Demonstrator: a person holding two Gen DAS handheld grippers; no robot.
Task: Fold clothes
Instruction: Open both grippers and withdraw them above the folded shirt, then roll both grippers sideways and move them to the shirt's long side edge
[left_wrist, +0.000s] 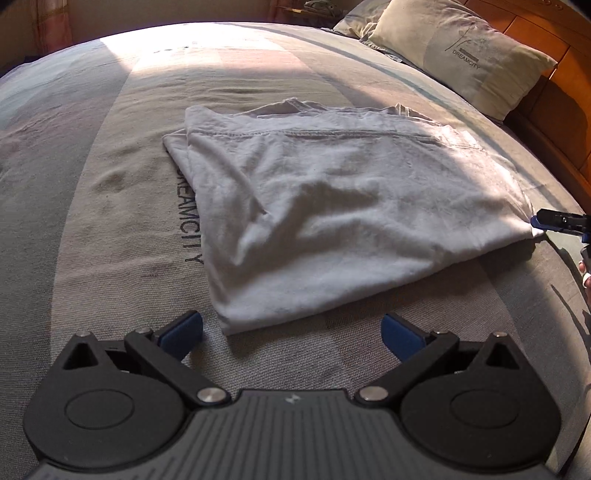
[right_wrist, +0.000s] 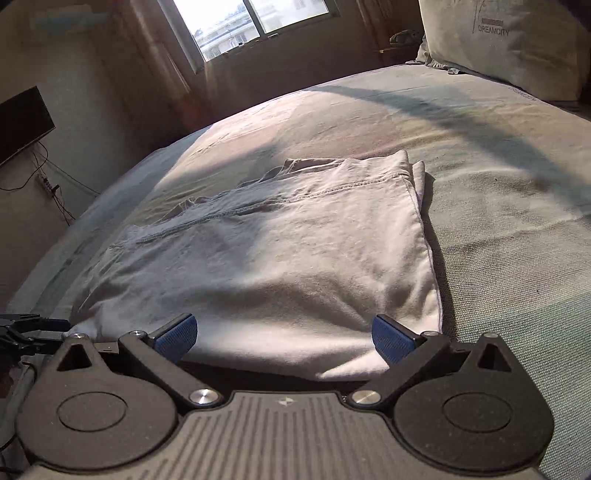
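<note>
White garment lies folded on bed; your left gripper and right gripper fingers spread wide, empty. Either mid-fold or finished.

Big bed with a striped cover, filling most of the frame. Sunny patch at the upper left. White folded cloth lying flat in the middle, right on the cover. Pale pillow resting at the upper right, well apart from the cloth.
</note>
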